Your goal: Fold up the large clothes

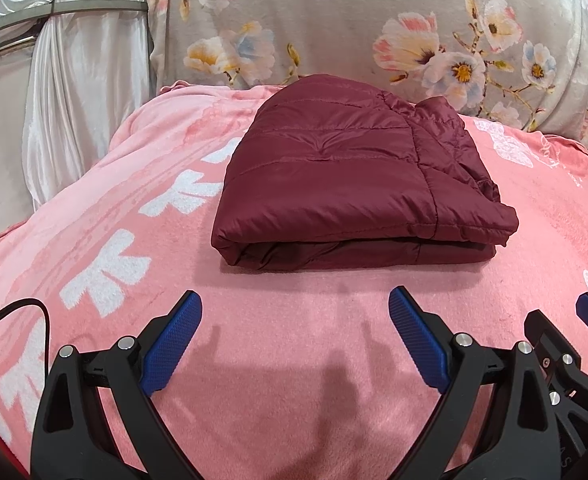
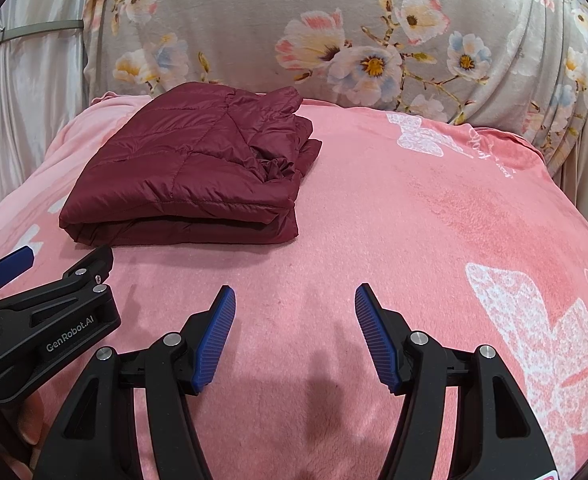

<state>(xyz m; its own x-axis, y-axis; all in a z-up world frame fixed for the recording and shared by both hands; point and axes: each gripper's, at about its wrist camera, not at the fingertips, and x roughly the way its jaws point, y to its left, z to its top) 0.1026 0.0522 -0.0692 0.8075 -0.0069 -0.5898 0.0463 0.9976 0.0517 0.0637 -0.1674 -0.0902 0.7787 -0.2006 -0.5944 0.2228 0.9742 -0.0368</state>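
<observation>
Curtain (image 1: 73,100) hangs pale and satiny far off to the left of my left gripper (image 1: 296,304), past the edge of the pink blanket (image 1: 294,380) that lies under both my tools. That left gripper's jaws stand well apart with nothing between them, hovering just above the fleece. Straight ahead of them, a little way beyond the tips, sits the jacket (image 1: 358,176): a maroon quilted puffer, already folded into a thick, tidy block with its rounded fold edge facing me and its looser layers bunched along the right side. My right gripper (image 2: 296,300) hangs beside the left one, jaws likewise apart and empty, and from it the jacket (image 2: 197,164) lies ahead and to the left. Behind everything rises a grey floral cover (image 2: 334,40). I judge the jacket light, soft and springy, with a slick shell that may slide through my pads and puff open again. If more folding is wanted, I would pinch through several layers at the near corners, not the smooth top.
</observation>
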